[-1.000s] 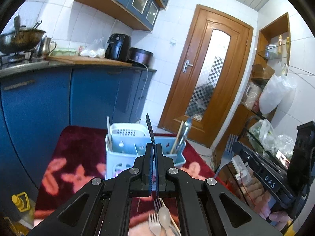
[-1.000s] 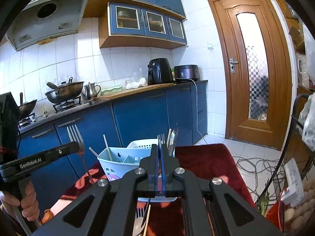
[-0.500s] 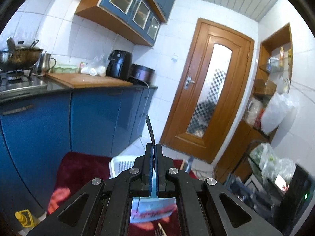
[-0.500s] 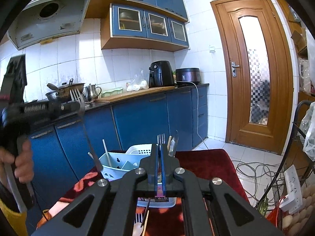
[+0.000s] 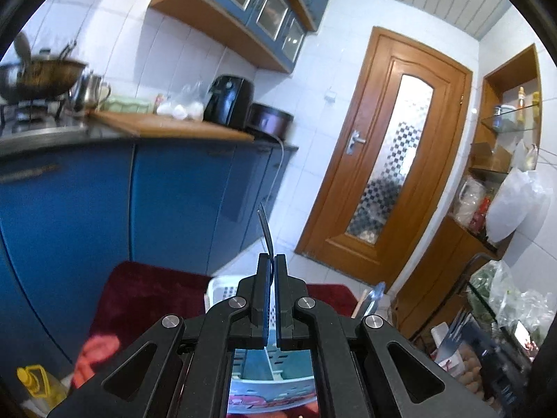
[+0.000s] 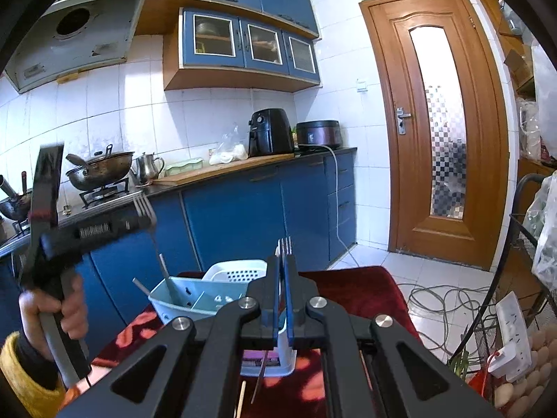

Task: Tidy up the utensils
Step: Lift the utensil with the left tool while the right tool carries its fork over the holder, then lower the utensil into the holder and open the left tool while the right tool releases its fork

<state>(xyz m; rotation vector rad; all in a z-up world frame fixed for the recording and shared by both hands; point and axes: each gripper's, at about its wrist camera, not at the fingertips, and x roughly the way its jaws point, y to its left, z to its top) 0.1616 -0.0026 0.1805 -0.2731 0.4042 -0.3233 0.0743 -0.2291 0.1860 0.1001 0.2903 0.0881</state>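
Observation:
My left gripper [image 5: 271, 261] is shut on a steel fork [image 5: 266, 230] seen edge-on, tines up, held above the pale blue utensil caddy [image 5: 271, 365]. The right wrist view shows this left gripper [image 6: 104, 226] at the left, raised, with that fork's tines [image 6: 144, 205] above it and its handle slanting down toward the caddy. My right gripper [image 6: 281, 261] is shut on a second fork [image 6: 284, 245], tines up, just in front of the caddy [image 6: 195, 299]. A white perforated basket [image 6: 236, 270] sits behind the caddy.
The caddy stands on a dark red flowered cloth [image 6: 348, 292]. Blue cabinets [image 6: 243, 216] run along the left. A wire rack with bags [image 5: 504, 306] is at the right, a power strip [image 6: 511, 341] beside it. A wooden door [image 6: 438, 122] is behind.
My left gripper has risen with its fork and now sits high over the caddy. The right gripper has held nearly still with its fork.

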